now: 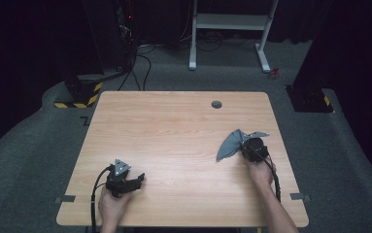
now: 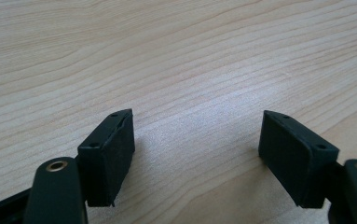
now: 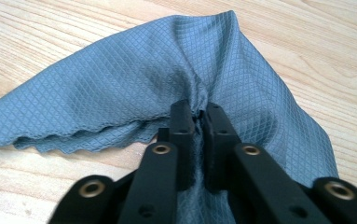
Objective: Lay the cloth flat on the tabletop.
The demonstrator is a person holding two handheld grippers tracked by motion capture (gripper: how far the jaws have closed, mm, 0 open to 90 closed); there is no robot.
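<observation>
R claw (image 3: 197, 112) clenched on grey cloth (image 3: 134, 88), pinching its edge w/ rest draped on tabletop (image 1: 174, 126); L claw (image 2: 195, 154) released, jaws wide, nothing btwn.

Blue-grey quilted cloth (image 3: 134, 79): lower portion hidden behind the black right gripper (image 3: 198, 114) at bottom centre. In high view, the person's forearms are cut off at the bottom edge.

Grey carpet (image 1: 38, 160), dark walls (image 1: 23, 39)
</observation>
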